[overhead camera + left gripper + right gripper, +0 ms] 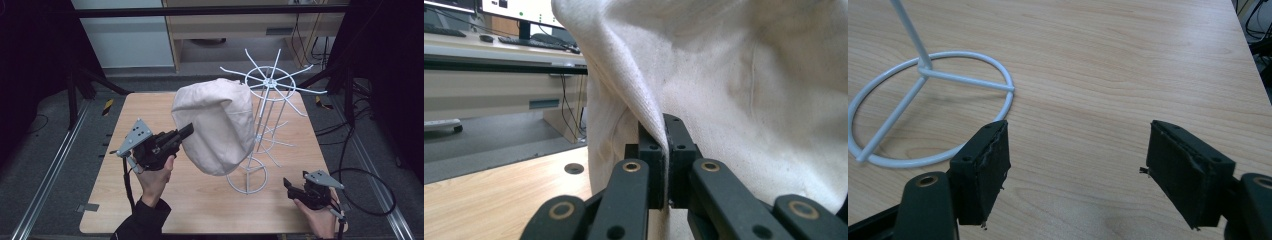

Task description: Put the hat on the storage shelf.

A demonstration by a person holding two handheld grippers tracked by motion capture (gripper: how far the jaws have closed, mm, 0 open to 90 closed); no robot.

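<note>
The left hand [152, 176] comes up from the near edge in a dark sleeve, forearm angled toward the middle, holding the left gripper [188, 129] raised and pointing right and slightly up, its jaws pressed tight together on a fold of cloth. Over at the near right, the right hand [320, 217] sits low, the right gripper [287, 186] pointing left, jaws spread wide with nothing between them.

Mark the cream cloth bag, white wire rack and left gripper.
Cream cloth bag [215, 125]: high view, middle of its front panel.
White wire rack [247, 189]: high view, near rim of its round base ring.
Left gripper [667, 150]: left gripper view, between its fingertips, pinching the fabric.
</note>
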